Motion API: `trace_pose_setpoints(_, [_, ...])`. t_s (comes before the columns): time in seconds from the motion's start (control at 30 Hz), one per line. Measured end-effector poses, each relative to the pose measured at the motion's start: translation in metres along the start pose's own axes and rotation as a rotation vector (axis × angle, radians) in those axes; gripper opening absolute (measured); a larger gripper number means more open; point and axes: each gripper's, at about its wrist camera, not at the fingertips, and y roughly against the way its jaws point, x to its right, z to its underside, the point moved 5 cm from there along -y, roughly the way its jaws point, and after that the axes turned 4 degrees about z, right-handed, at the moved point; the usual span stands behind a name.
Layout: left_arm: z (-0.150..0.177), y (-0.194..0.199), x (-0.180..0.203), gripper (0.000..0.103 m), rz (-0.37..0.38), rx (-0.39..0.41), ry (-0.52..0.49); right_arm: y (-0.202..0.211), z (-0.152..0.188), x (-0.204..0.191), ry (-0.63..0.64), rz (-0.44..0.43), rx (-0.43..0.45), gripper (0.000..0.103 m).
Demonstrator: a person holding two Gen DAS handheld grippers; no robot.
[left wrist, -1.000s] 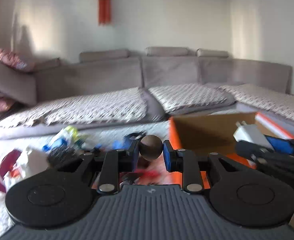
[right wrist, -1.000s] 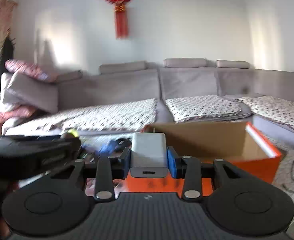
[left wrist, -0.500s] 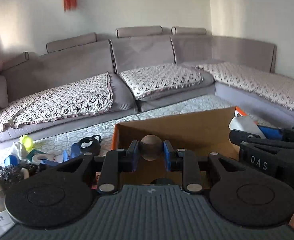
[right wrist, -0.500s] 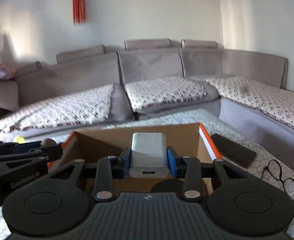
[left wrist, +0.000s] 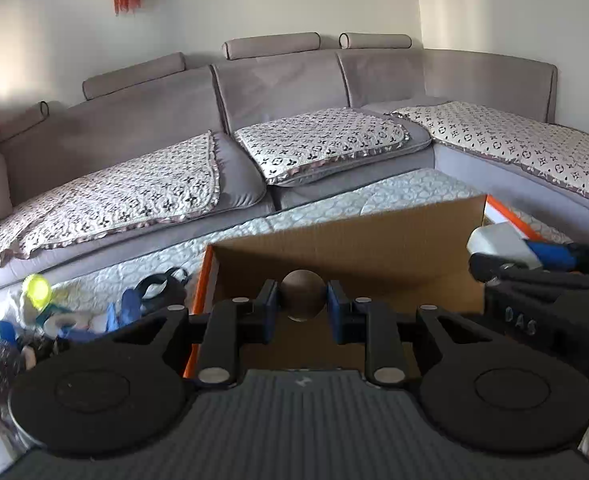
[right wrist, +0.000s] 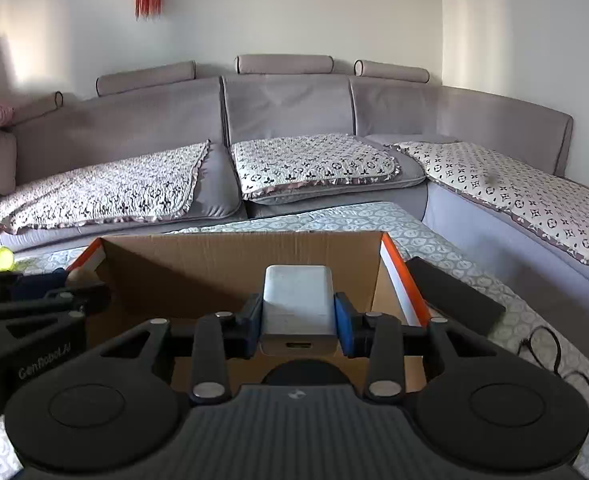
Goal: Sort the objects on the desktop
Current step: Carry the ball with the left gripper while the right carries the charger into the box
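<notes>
My left gripper is shut on a small brown ball and holds it above the open cardboard box with orange outer sides. My right gripper is shut on a white charger block and holds it above the same box. The right gripper with the charger shows at the right of the left wrist view. The left gripper with the ball shows at the left of the right wrist view.
A pile of small objects, with a yellow-capped item and a black strap, lies left of the box. A black flat case and glasses lie right of it. A grey sofa curves behind the table.
Both grippers moved from left of the box to above its opening, still holding the ball and the charger.
</notes>
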Motion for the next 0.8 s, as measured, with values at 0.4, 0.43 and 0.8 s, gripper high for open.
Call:
trace_pose_setpoints(0.4, [-0.016,-0.053,0.001,0.026,0.018,-0.171,0.035,-0.068,-0.022,0.021,-0.077,-0.019,-0.293,0.035])
trace_pose_setpoints(0.43, [-0.015,-0.056,0.002,0.026,0.015,-0.183,0.036,-0.072,-0.021,0.020,-0.082,-0.023,-0.316,0.035])
trace_pose_setpoints(0.8, [-0.008,-0.069,0.007,0.090,0.006,-0.228,0.028,-0.098,-0.018,0.017,-0.155,-0.031,-0.429,0.045])
